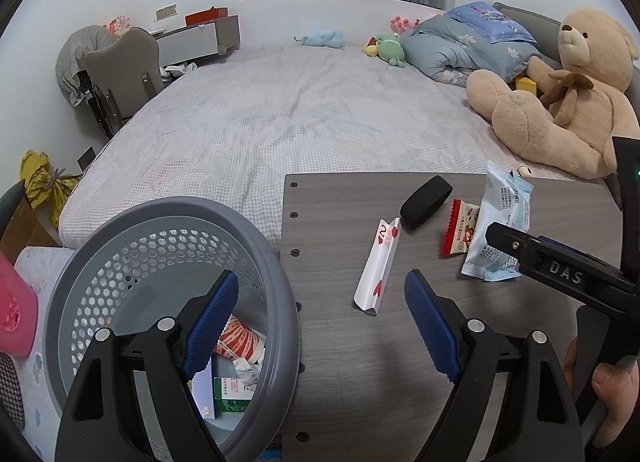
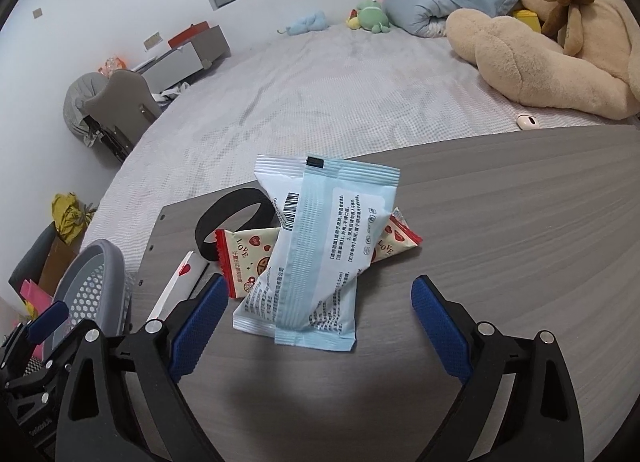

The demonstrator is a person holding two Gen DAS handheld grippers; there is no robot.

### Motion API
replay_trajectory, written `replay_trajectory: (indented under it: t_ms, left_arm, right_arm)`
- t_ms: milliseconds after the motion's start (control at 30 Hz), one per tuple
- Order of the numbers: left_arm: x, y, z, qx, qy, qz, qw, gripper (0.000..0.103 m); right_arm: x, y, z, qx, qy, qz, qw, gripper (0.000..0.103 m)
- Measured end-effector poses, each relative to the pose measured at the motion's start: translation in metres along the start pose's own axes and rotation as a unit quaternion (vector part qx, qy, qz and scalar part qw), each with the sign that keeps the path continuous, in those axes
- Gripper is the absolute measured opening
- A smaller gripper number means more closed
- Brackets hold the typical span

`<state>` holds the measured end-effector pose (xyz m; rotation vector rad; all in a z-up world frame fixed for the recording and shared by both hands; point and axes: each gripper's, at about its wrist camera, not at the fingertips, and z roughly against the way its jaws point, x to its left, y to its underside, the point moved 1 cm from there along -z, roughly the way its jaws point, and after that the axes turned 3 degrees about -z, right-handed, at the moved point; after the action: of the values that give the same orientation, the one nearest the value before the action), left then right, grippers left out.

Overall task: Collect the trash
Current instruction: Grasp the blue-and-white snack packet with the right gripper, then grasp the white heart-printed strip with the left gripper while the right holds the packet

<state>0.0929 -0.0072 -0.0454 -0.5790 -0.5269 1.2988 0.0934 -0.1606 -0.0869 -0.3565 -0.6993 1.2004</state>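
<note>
Blue ribbed pads of the right gripper (image 2: 316, 326) frame a crinkly pale-blue packet (image 2: 320, 262) at 12 o'clock, jaws apart, untouched. Left gripper (image 1: 320, 326) also gapes, empty. Perforated grey basket (image 1: 276, 302) already holds wrappers; red-edged wrapper (image 2: 244, 258) and heart-printed paper sleeve (image 1: 378, 268) remain on woodgrain tabletop (image 2: 500, 262).

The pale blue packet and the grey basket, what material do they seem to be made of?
Pale blue packet: probably thin plastic film, slightly glossy; it has crimped sealed ends, a back seam and printed text.
Grey basket: likely moulded hard plastic, matte; its wall has regular hexagonal holes under a smooth thick rim.
</note>
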Motion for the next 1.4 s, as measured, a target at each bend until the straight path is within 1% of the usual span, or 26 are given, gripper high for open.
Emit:
replay_trajectory:
  t_ms: [100,200,267,333,667,933,1000,1100,1200,1267,1333,1400]
  left_arm:
    - [0.002,0.001,-0.001,0.002,0.002,0.003,1.0000,0.081]
    - [0.004,0.001,-0.001,0.002,0.004,0.004,1.0000,0.081]
    - [0.004,0.002,-0.001,0.002,0.006,0.005,1.0000,0.081]
    - [0.004,0.002,-0.001,0.003,0.007,0.005,1.0000,0.081]
    - [-0.005,0.001,-0.009,0.016,0.018,0.000,0.9997,0.081]
    - [-0.026,-0.009,-0.035,0.038,0.020,-0.006,0.9990,0.081]
    - [-0.033,-0.011,-0.042,0.041,0.017,-0.014,0.9989,0.081]
    - [-0.039,-0.015,-0.055,0.054,0.023,-0.011,0.9982,0.081]
    - [-0.048,-0.019,-0.063,0.051,0.009,-0.027,0.9983,0.081]
    - [-0.053,-0.020,-0.068,0.054,0.008,-0.031,0.9980,0.081]
    - [-0.054,-0.021,-0.074,0.058,0.007,-0.033,0.9977,0.078]
    - [-0.057,-0.022,-0.080,0.065,0.006,-0.037,0.9972,0.067]
  right_arm:
    - [0.002,-0.001,-0.007,0.006,0.008,-0.001,1.000,0.084]
    - [0.004,-0.001,-0.011,0.012,0.012,0.002,1.000,0.075]
    - [0.006,-0.001,-0.012,0.016,0.011,0.004,1.000,0.061]
    - [0.007,0.000,-0.014,0.021,0.008,0.005,1.000,0.055]
    - [-0.005,0.009,0.009,0.015,-0.016,-0.009,1.000,0.054]
    - [-0.021,0.024,0.037,0.008,-0.030,-0.005,1.000,0.054]
    - [-0.025,0.024,0.043,0.005,-0.032,-0.005,0.999,0.054]
    - [-0.033,0.022,0.048,0.000,-0.037,-0.010,0.999,0.054]
    - [-0.040,0.023,0.051,-0.002,-0.042,-0.017,0.999,0.054]
    - [-0.045,0.024,0.052,-0.002,-0.045,-0.021,0.999,0.054]
    - [-0.049,0.025,0.053,-0.003,-0.048,-0.025,0.999,0.054]
    - [-0.052,0.026,0.054,-0.004,-0.051,-0.029,0.998,0.054]
